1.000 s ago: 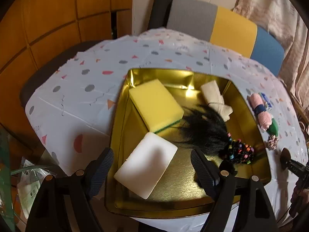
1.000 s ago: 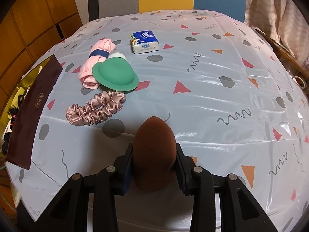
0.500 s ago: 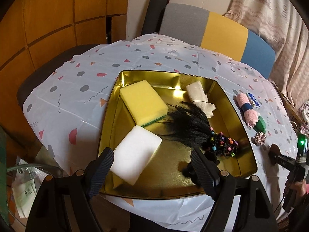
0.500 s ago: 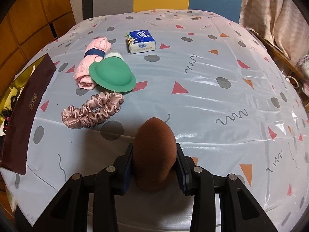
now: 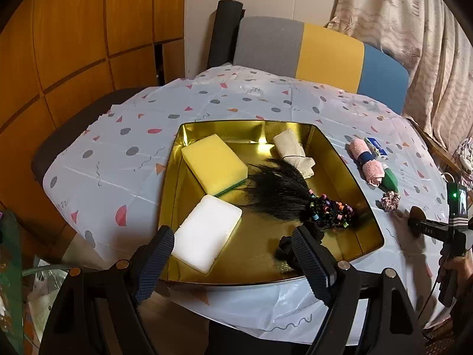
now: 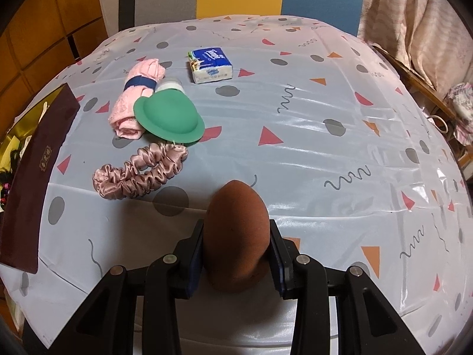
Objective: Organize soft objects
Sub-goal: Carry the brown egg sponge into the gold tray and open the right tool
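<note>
A gold tin tray [image 5: 340,159] holds a yellow sponge [image 5: 214,162], a white sponge [image 5: 207,232], a beige rolled cloth [image 5: 292,152], a black feather tuft with a beaded band [image 5: 283,190] and a small black scrunchie [image 5: 285,244]. My left gripper [image 5: 233,263] hovers open and empty above the tray's near edge. My right gripper [image 6: 236,254] is shut on a brown egg-shaped sponge [image 6: 238,236] over the tablecloth. Ahead of it lie a pink satin scrunchie [image 6: 139,171], a green hat-shaped piece [image 6: 168,117], a pink rolled towel [image 6: 136,97] and a tissue pack [image 6: 211,65].
The tray's maroon outer wall [image 6: 32,177] stands at the left edge of the right wrist view. A grey, yellow and blue chair back [image 5: 319,50] is behind the table; wood panels [image 5: 74,44] at left, a curtain [image 5: 414,29] at right. A hand holds the right gripper's grip [image 5: 452,254].
The left gripper has drawn back and risen, so the tray looks smaller and farther, and the black scrunchie now shows. The right gripper has stayed nearly still, still holding the brown sponge.
</note>
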`<action>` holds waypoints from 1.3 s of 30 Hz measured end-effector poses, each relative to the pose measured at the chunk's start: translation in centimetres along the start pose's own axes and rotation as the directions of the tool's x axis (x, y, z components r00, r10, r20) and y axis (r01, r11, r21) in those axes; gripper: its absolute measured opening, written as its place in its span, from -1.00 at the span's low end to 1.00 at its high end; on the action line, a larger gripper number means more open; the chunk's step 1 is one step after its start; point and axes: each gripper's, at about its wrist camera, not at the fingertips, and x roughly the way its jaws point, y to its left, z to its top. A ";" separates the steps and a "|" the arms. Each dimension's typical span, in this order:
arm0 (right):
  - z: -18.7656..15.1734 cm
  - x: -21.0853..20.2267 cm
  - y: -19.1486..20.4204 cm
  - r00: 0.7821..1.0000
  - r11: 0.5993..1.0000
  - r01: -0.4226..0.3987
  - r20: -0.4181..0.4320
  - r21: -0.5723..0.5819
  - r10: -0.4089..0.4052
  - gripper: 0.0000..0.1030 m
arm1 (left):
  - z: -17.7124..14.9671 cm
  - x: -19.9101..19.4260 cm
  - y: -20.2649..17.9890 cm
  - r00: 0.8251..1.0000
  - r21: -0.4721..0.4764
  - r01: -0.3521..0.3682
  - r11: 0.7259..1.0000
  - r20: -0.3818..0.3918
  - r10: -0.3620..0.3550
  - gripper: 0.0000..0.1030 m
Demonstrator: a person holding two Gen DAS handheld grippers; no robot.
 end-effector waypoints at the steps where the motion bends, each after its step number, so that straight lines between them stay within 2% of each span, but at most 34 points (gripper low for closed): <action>1: 0.0 -0.2 0.0 1.000 1.000 0.001 0.002 0.006 -0.001 -0.25 | -0.1 -0.1 0.0 1.000 0.002 0.004 1.000 0.001 -0.004 0.62; 6: 0.2 -1.3 0.2 0.999 0.998 -0.042 0.015 0.048 0.041 -0.26 | -0.3 -0.4 0.0 1.000 0.000 0.023 1.000 0.005 -0.023 0.62; 11: 0.6 -3.2 2.0 0.995 0.997 -0.078 0.057 0.028 0.076 -0.26 | -0.5 -0.3 0.0 0.999 0.001 0.033 0.999 0.003 -0.033 0.62; 15: 1.6 -4.7 4.1 0.986 0.990 -0.143 0.081 0.002 0.143 -0.26 | -0.7 -0.1 -0.1 0.999 0.004 0.036 0.999 -0.003 -0.036 0.62; 22: 3.0 -7.3 11.1 0.951 0.953 -0.278 0.103 -0.123 0.291 -0.26 | -0.8 0.0 0.2 0.999 -0.001 0.035 0.999 -0.006 -0.035 0.62; 28: 4.2 -8.3 18.0 0.910 0.894 -0.385 0.065 -0.230 0.409 -0.26 | -1.0 0.4 0.6 0.999 -0.009 0.030 0.999 -0.018 -0.031 0.62; 33: 5.4 -8.1 22.7 0.890 0.857 -0.428 0.033 -0.286 0.455 -0.26 | -1.1 0.6 1.4 1.000 -0.027 0.023 0.999 -0.018 -0.023 0.62; 39: 7.0 -6.7 27.9 0.880 0.832 -0.455 -0.015 -0.319 0.475 -0.26 | -1.2 0.8 3.1 1.000 -0.067 0.006 0.998 -0.023 -0.008 0.62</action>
